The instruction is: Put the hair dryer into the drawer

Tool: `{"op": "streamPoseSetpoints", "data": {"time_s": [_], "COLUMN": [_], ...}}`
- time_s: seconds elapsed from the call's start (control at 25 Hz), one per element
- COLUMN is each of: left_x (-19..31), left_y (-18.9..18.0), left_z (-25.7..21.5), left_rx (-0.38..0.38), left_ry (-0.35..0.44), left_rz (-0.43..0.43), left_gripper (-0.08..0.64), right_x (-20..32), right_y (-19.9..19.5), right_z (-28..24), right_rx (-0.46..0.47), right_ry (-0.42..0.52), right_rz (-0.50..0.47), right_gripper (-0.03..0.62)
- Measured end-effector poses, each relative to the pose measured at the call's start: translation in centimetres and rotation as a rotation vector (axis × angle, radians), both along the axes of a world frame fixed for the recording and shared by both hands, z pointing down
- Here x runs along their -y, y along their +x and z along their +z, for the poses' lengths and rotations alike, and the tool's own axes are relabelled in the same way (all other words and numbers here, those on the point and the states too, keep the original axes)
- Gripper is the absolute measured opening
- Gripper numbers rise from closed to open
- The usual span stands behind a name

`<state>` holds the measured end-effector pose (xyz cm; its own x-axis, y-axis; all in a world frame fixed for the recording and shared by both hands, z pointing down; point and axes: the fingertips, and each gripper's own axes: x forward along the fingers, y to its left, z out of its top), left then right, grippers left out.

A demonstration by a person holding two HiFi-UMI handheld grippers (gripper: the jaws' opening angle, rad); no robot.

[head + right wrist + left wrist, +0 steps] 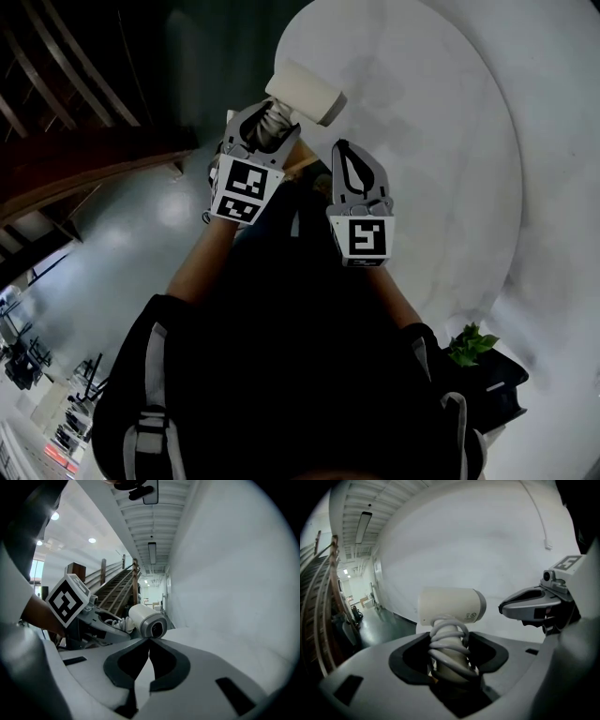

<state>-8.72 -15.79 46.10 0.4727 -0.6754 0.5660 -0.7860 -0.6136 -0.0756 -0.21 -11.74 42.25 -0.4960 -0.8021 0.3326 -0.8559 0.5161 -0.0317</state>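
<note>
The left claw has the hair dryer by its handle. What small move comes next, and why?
Probably carry the hair dryer toward the drawer, which no view shows. The left gripper is shut on its cord-wrapped handle, and the right gripper is shut and empty, free to open it.

Base of hair dryer (pixel 450 604) handle hidden btwn left gripper (pixel 450 654) fingers (pixel 370 670); label (pixel 471 616) too small to read.

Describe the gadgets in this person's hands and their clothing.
The left gripper and right gripper are light grey plastic shells, each with two dark-padded jaws and a white cube printed with black square markers. The person wears a dark top with pale shoulder straps.
</note>
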Motion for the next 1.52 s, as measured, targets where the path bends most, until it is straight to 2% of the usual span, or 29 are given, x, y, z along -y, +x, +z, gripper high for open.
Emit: {"op": "streamPoseSetpoints", "data": {"time_s": [0.24,0.4,0.72,0.84,1.2,1.32,1.52], "left_x": [-1.3,-2.1,-4.7,-5.4,-7.2,-7.5,-8.0], "left_y": [-3.2,-5.0,-6.5,-7.0,-7.8,-7.8,-7.0], "left_z": [1.0,2.1,6.1,7.6,12.1,13.7,16.1], "left_rx": [0.017,0.028,0.069,0.087,0.193,0.234,0.297], "left_ry": [-0.025,-0.054,-0.140,-0.169,-0.259,-0.295,-0.373], "left_rz": [-0.053,-0.074,-0.084,-0.077,-0.003,0.043,0.112], "left_gripper": [0.250,0.250,0.250,0.250,0.250,0.250,0.250], "right_x": [-0.5,-0.9,-1.3,-1.0,-1.6,-1.3,-1.7], "right_y": [-2.0,-3.3,-3.6,-3.6,-3.9,-4.1,-3.3], "right_z": [1.2,2.1,3.2,3.5,4.7,4.8,5.2], "right_rx": [-0.013,-0.050,-0.058,-0.048,-0.060,-0.033,-0.023], "right_ry": [-0.009,-0.083,-0.098,-0.063,-0.128,-0.085,-0.092], "right_rz": [-0.052,-0.074,-0.085,-0.085,-0.080,-0.080,-0.058], "right_gripper": [0.023,0.023,0.023,0.023,0.023,0.023,0.023]}}
